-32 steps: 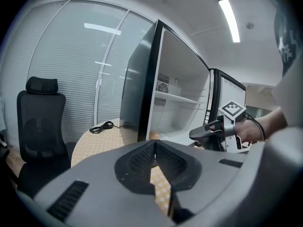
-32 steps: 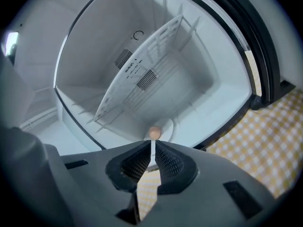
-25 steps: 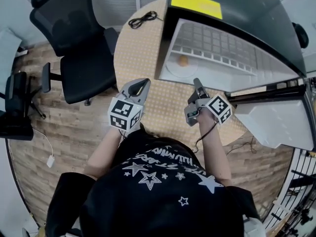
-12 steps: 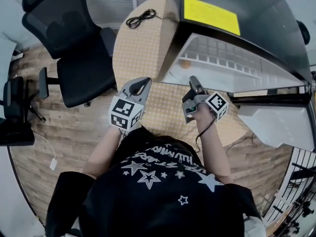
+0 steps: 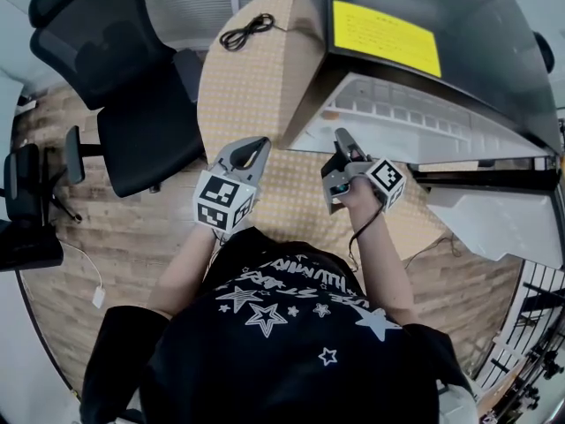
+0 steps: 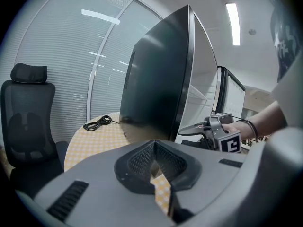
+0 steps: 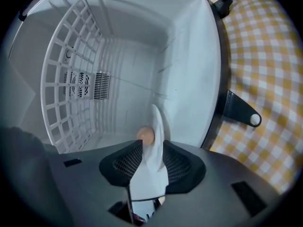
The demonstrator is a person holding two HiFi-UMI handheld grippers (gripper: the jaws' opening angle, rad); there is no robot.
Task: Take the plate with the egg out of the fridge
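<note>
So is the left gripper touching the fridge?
Apart. In the left gripper view, a stretch of checked table lies between the left gripper and the dark fridge standing ahead of it.

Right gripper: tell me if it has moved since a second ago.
Yes. The right gripper has edged toward the fridge mouth, its jaws just opening around the plate rim.

Edge-on plate (image 7: 158, 126) – egg (image 7: 146, 135) – white fridge (image 7: 189, 56) interior
</note>
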